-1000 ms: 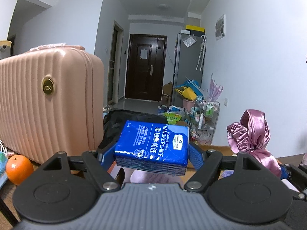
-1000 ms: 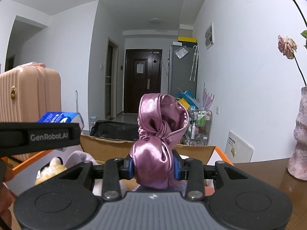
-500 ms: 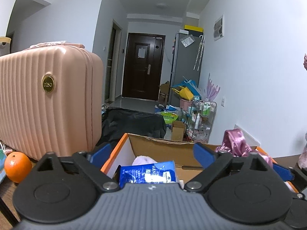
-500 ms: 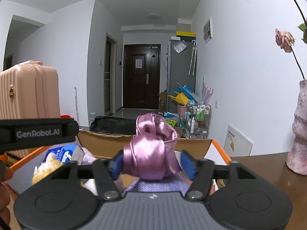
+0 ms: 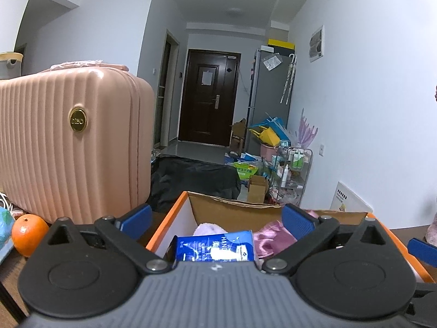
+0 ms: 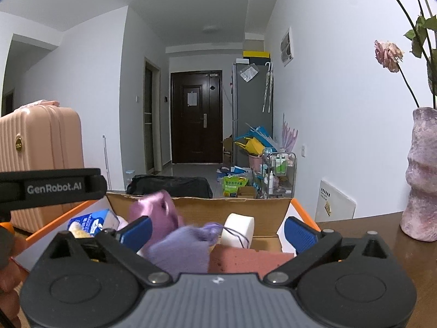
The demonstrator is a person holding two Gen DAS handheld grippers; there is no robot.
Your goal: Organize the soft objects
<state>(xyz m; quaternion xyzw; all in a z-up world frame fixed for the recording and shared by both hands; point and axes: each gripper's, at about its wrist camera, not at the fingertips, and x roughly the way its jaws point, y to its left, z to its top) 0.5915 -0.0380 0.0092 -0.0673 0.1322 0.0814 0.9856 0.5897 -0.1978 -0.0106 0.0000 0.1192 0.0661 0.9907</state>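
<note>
An orange-rimmed cardboard box sits just beyond both grippers. My left gripper is open above it, and the blue handkerchief tissue pack lies loose in the box below, beside a pale pink fluffy item. My right gripper has its jaws opening wide, with nothing pressed between the pads. The pink satin scrunchie is blurred, dropping into the box near the left pad. A purple knit piece, a white foam block and a reddish sponge also lie inside.
A pink ribbed suitcase stands left of the box, with an orange in front of it. A purple vase with dried roses stands on the wooden table at the right. A person's hand shows at the left edge.
Both grippers opened. The tissue pack fell from the left one into the box, and the satin scrunchie slipped from the right one and is falling in.
</note>
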